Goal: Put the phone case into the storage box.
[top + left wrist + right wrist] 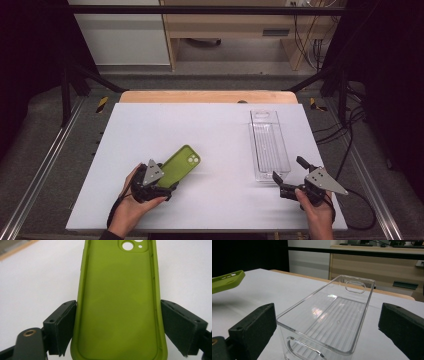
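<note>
A lime-green phone case [182, 164] rests tilted between the jaws of my left gripper [167, 181], its camera cut-outs at the far end. In the left gripper view both pads press on the long edges of the case [117, 290], so my left gripper [117, 315] is shut on it. From the right gripper view the case [227, 280] hangs above the table with its shadow beneath. My right gripper [287, 168] stands open at the near end of a clear plastic bin [269, 142]. In the right gripper view, the empty bin [307, 297] lies ahead between the spread jaws of my right gripper [327, 322], untouched.
A white board [210, 125] covers the table, with a wooden edge [207, 96] at the back. Black frame posts and cables [345, 130] stand to the right. Wooden furniture [235, 25] stands beyond the table.
</note>
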Demonstrator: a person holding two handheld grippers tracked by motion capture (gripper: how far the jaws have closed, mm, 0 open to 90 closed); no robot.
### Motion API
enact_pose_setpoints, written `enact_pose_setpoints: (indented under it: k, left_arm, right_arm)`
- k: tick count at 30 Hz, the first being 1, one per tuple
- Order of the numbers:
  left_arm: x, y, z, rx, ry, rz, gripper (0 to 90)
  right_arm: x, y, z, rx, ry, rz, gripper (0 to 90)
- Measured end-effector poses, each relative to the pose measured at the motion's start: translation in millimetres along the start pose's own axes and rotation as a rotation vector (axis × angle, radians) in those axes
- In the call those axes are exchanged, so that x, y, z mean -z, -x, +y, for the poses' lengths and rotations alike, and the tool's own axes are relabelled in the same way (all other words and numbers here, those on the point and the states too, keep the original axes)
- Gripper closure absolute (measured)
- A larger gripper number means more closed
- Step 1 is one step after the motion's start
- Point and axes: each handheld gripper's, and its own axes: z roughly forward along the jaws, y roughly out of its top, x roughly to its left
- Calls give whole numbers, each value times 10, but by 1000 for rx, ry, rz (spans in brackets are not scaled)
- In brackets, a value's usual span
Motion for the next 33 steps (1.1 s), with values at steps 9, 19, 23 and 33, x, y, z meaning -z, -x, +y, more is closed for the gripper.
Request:
enact_pose_setpoints:
  k: [9,19,23,33]
  left_arm:
    - [-110,133,70,8,98,35,160]
    - [-43,135,2,31,136,71,160]
    - [-7,135,-5,19,145,80,160]
    - [82,151,35,7,190,110,160]
  right_arm:
    - [-24,-68,-4,6,-10,-12,21]
    - [-94,-254,191,-16,-46,-40,33]
    - [-201,-411,373,18,-111,-81,54]
    - [-612,-674,806,44,-239,-10,66]
